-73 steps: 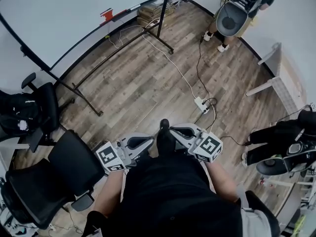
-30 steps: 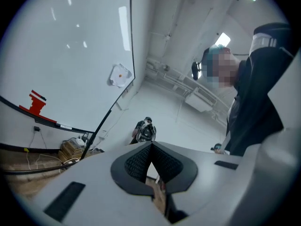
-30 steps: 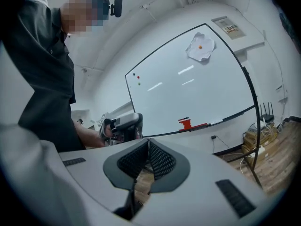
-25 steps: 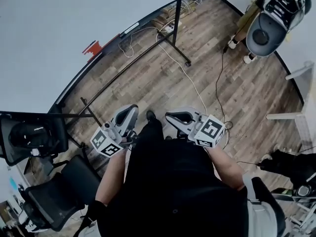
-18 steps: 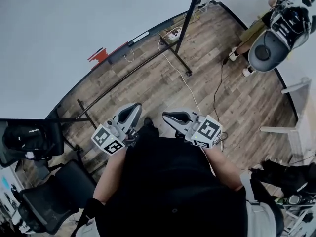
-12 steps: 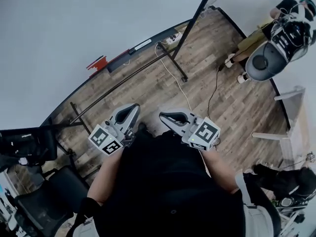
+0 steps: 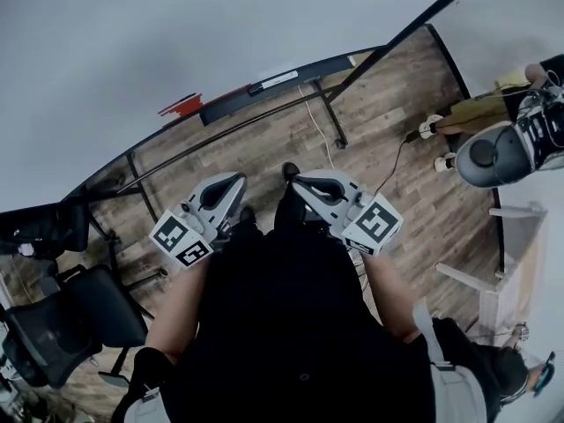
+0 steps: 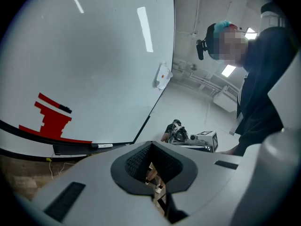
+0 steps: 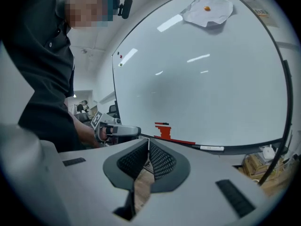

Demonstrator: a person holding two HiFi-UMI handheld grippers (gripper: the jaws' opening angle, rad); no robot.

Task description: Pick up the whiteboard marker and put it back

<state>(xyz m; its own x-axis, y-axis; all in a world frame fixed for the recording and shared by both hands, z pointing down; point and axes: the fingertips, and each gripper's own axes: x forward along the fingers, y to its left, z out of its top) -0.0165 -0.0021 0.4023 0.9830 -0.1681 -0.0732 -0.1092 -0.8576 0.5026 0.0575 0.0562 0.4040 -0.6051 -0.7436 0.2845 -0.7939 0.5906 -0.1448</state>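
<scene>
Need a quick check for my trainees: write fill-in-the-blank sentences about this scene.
The whiteboard marker lies on the ____ of the whiteboard.
The left gripper and the right gripper both have their jaws ____, holding nothing.
The stepped shape on the board near the marker is coloured ____.
Missing words: tray; shut; red.

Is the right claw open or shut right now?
Shut: in the right gripper view the right claw closes tip to tip, with nothing held between.
</scene>
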